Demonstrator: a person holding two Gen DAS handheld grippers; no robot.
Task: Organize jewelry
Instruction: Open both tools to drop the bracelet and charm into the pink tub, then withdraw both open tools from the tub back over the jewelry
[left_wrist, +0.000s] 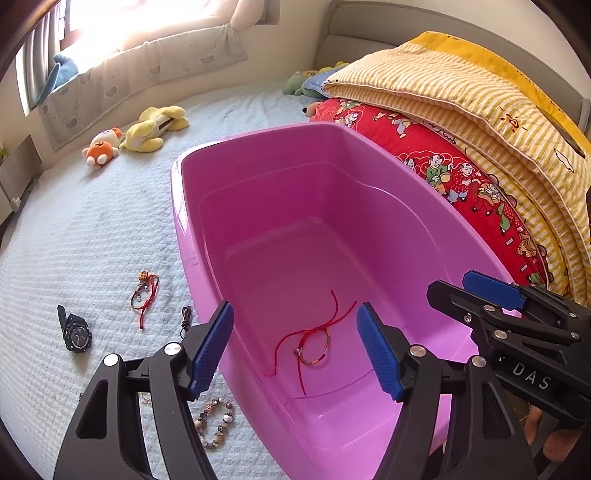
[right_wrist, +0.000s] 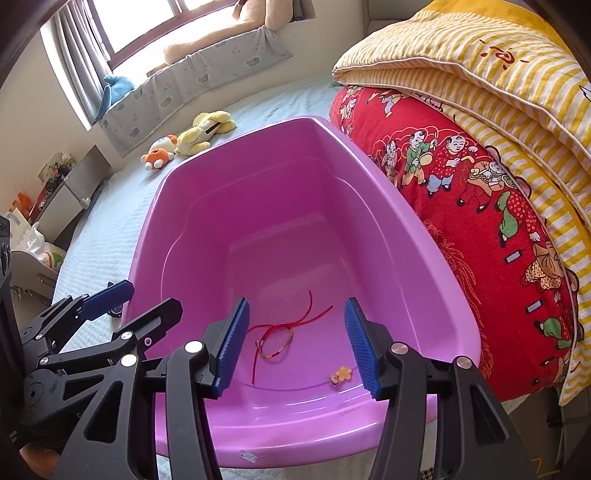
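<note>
A: Where are the two tools right now?

B: Both hang over the near end of the pink tub, which sits on the bed. The left tool has its blue pads spread apart with nothing between them. The right tool is released too, pads apart and empty.

A: And the jewelry?

B: A red string bracelet lies on the tub floor, its loose cords trailing toward the far wall. In the right wrist view, a small orange flower-shaped piece lies near it, close to the tub's near wall.

A: Anything outside the tub?

B: Yes, on the bed to the tub's left: a black watch, a red cord bracelet with charms, a beaded bracelet just beside the tub's near corner, and a thin dark cord partly hidden by the left tool's finger.

A: What else is around?

B: Folded quilts, red and yellow-striped, press against the tub's right side. Plush toys lie farther up the bed.
</note>
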